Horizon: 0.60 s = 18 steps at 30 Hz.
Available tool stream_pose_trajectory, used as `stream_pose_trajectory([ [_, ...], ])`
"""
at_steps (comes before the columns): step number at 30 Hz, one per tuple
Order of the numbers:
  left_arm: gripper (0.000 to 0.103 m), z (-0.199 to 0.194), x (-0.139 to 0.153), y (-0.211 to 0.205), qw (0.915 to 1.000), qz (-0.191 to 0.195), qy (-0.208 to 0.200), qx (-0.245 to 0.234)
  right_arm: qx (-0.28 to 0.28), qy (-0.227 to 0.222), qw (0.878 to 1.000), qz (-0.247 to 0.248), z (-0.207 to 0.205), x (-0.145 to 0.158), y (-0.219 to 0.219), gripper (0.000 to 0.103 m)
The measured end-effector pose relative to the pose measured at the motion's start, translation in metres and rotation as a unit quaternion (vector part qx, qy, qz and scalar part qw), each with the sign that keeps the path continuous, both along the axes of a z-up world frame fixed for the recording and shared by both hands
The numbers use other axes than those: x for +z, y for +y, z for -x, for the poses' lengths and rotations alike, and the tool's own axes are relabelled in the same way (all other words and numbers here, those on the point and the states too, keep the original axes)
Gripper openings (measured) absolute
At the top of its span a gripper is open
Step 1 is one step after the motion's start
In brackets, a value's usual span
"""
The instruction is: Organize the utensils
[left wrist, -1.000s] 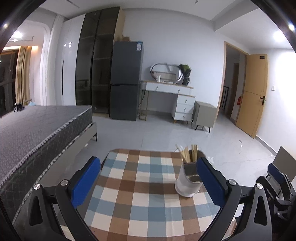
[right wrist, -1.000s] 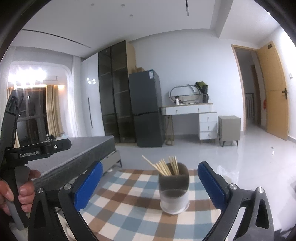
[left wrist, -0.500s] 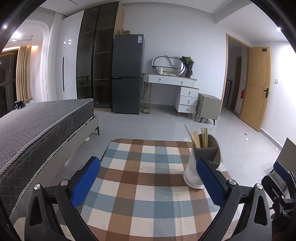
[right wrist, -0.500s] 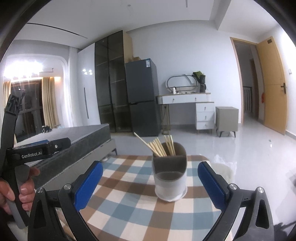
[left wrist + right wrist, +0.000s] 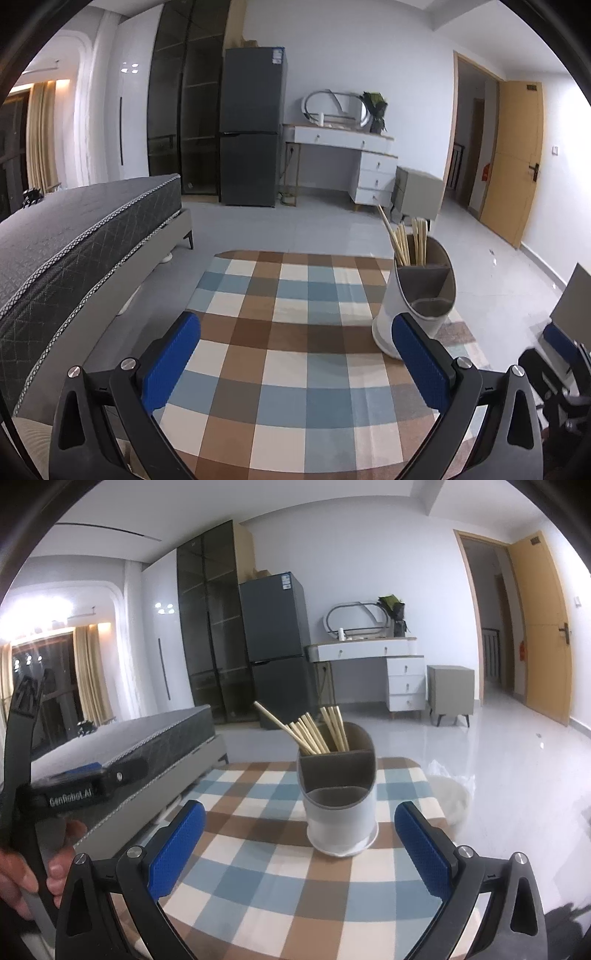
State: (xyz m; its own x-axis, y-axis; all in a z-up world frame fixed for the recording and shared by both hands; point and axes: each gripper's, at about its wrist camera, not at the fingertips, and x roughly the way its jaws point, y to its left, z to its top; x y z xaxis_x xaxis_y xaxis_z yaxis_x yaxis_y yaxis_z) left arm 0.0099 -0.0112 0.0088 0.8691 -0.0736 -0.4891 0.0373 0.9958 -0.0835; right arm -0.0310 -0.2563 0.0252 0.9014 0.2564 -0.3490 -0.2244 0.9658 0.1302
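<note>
A white utensil holder (image 5: pixel 340 808) with a grey divided insert stands on the checked tablecloth (image 5: pixel 258 878). Several wooden chopsticks (image 5: pixel 314 727) stick out of its back compartment; the front compartment looks empty. In the right wrist view the holder is centred just beyond my open right gripper (image 5: pixel 299 849), whose blue pads hold nothing. In the left wrist view the holder (image 5: pixel 417 295) stands at the table's right side, behind the right finger of my open, empty left gripper (image 5: pixel 295 362). No loose utensils show on the table.
A grey bed (image 5: pixel 74 236) runs along the table's left side. A fridge (image 5: pixel 255 125), a white dresser (image 5: pixel 354 162) and a small cabinet (image 5: pixel 450 690) stand at the far wall. A hand (image 5: pixel 33 864) holds the left gripper's handle at the left edge.
Both grippers have drawn nearer to the table and the holder, which looks larger now. In the left wrist view the holder has slid further right. Both stay open.
</note>
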Motion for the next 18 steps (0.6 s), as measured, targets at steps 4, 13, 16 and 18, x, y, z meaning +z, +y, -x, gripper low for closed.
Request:
stream_pose_trajectory([
  [4,0.101,-0.0036,-0.0021,0.0023,0.9999,-0.012,0.001,0.010,-0.006,0.004,1.000,-0.004,-0.0047,-0.0017,0.0018,0.103],
  [13,0.101,-0.0007,-0.0010,0.0042,0.9998,-0.014,0.006,0.015,-0.005,0.016,1.000,-0.004,-0.0056,-0.0034,0.0053,0.103],
  [16,0.101,-0.0020,-0.0016,0.0044,0.9998,-0.013,0.009,0.014,-0.007,0.015,1.000,-0.004,-0.0041,-0.0025,0.0052,0.103],
  [18,0.101,-0.0025,-0.0019,0.0044,0.9997,-0.012,0.009,0.017,-0.006,0.016,1.000,-0.003,-0.0041,-0.0025,0.0056,0.103],
])
